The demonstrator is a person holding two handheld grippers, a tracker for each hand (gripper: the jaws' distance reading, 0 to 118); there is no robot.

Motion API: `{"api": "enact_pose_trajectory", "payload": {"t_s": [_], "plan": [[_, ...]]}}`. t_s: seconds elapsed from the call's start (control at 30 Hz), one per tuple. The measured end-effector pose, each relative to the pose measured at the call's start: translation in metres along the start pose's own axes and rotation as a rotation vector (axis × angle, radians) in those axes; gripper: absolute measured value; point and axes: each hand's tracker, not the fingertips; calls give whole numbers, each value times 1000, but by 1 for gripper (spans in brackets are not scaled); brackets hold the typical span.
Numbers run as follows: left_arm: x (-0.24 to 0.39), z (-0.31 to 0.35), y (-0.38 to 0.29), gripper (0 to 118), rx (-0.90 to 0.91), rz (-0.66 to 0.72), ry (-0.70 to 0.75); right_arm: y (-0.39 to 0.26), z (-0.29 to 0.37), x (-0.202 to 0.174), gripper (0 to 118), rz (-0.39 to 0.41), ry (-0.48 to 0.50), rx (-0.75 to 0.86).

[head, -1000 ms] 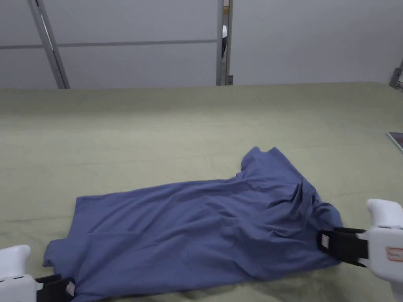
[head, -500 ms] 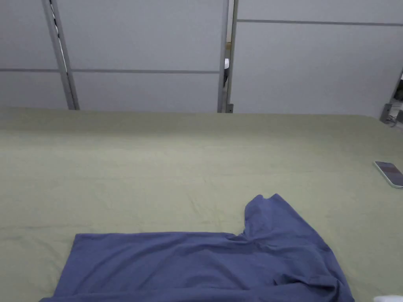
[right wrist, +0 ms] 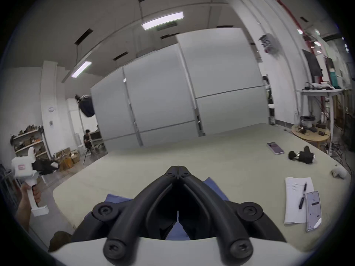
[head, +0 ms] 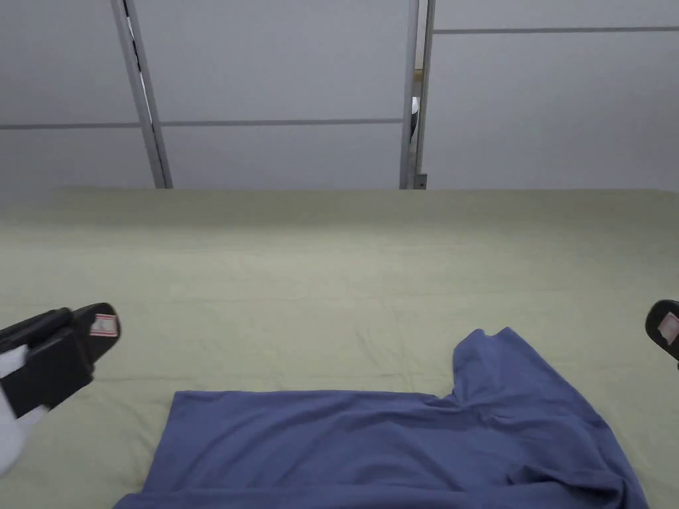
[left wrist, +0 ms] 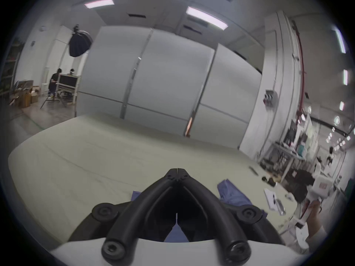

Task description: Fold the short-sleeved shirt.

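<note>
Shirt [head: 398, 444] apparently below left gripper [head: 99, 326]

**No legible text**

Nothing can be read. The left gripper [head: 99, 326] and right gripper [head: 665, 327] each carry a small red-and-white sticker on a jaw, its print too small to make out. The paper sheet [right wrist: 295, 199] on the table [right wrist: 221, 155] bears faint lines, also unreadable.
</note>
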Motion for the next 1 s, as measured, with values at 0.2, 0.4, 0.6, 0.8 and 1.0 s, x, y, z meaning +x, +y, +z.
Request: {"api": "enact_pose_trajectory", "payload": {"t_s": [0.2,0.4,0.6,0.8,1.0], "plan": [[-31,-89,-9,19,-190,-80,90,-32,-30,8,2,55,-18,-106],[-107,-242,-56,118,-641,28,290,-55,-49,4,2,4,-46,-187],[-101,-285,-107,93,-686,-21,360,-64,-65,15,2,36,-101,-277],[-97,-267,-98,1,-672,-20,262,-61,-123,43,118,-14,-104,-396],[-79,-240,-82,1,-643,-13,222,-81,-245,95,118,37,-219,-708]]}}
